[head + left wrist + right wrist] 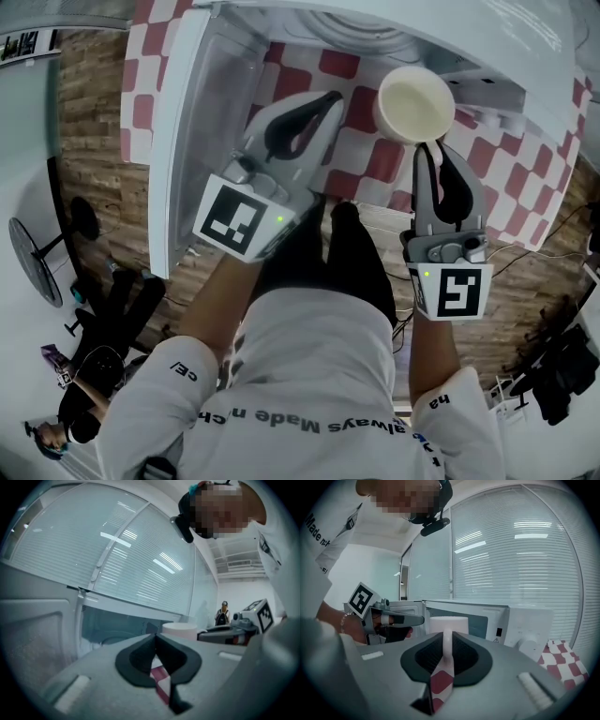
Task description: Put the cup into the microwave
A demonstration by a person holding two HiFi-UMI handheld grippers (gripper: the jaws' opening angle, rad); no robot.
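At one o'clock in the head view, the cup (pixel 415 103) sits over the checkered cloth (pixel 352 105), just in front of the open microwave (pixel 469 47). Our right gripper (pixel 429 150) pinches the thin handle at the cup's six o'clock. Our left gripper (pixel 330 101) is pressed together on nothing, with the door (pixel 183 141) at its nine o'clock. We judge the cup stiff, smooth and breakable, and off-balance on so narrow a hold, so it may swivel. We cannot make out the cavity floor, the cup's base, or whether it holds liquid.
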